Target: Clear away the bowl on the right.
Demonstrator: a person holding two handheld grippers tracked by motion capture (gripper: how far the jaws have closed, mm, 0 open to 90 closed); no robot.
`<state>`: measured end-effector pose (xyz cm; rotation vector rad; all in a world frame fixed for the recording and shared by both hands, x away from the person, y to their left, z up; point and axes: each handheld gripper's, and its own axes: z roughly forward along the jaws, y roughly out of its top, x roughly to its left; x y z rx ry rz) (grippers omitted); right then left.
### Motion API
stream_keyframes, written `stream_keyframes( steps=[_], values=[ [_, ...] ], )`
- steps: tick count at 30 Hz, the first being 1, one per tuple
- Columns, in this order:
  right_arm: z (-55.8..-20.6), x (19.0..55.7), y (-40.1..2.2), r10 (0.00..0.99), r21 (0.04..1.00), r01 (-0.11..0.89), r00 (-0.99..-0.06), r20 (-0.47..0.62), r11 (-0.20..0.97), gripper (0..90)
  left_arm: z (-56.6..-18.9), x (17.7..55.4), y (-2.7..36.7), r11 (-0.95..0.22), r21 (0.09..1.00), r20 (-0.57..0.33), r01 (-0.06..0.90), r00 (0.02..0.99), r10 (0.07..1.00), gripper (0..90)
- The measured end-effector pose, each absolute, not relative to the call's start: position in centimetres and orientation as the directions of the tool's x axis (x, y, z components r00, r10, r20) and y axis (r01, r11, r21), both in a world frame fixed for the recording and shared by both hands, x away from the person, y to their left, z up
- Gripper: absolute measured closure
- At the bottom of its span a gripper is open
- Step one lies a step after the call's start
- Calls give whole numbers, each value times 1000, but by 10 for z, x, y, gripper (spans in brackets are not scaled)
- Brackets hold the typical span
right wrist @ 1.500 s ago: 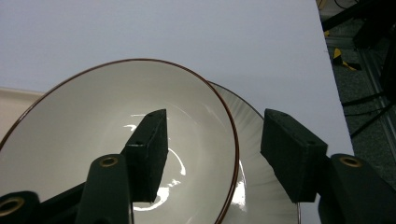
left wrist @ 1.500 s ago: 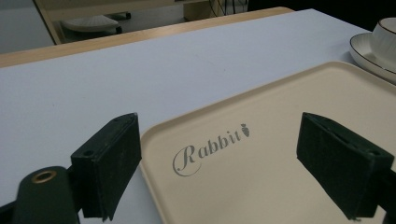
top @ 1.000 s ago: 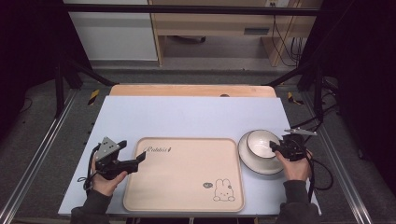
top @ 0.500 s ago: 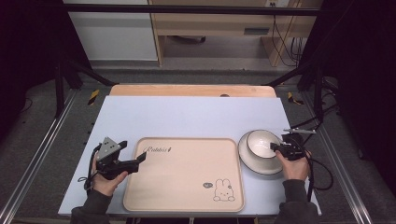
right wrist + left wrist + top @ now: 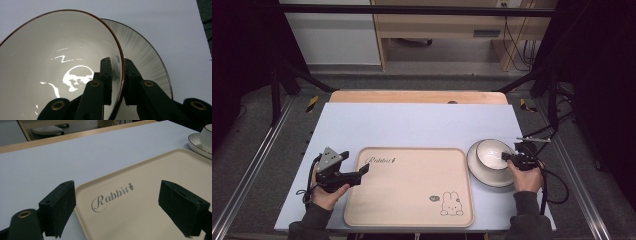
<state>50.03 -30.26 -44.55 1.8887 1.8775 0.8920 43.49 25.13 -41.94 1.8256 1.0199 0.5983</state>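
My right gripper (image 5: 117, 82) has slid a little further over the bowl (image 5: 493, 154) in the last second and now pinches its brown-edged rim, one jaw inside and one outside, so I judge the lift off the plate (image 5: 479, 172) is about ready. The bowl sits on that plate at the table's (image 5: 412, 125) 4 o'clock, just beside the tray (image 5: 412, 195). My left gripper (image 5: 125, 206) has stayed put, jaws wide open at the tray's 9 o'clock edge, over the printed word "Rabbit" (image 5: 111, 197).
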Motion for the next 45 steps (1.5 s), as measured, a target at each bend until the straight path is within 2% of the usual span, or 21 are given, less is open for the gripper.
stream_keyframes(
  steps=[23,45],
  values=[
    [-443,498,-301,981,645,759,-53,189,-83,824,-419,435,252,-219,893,-27,393,533,846,143],
    [-434,492,-297,980,676,735,-86,181,-60,819,-419,436,253,-215,892,-30,397,528,848,145]
  ],
)
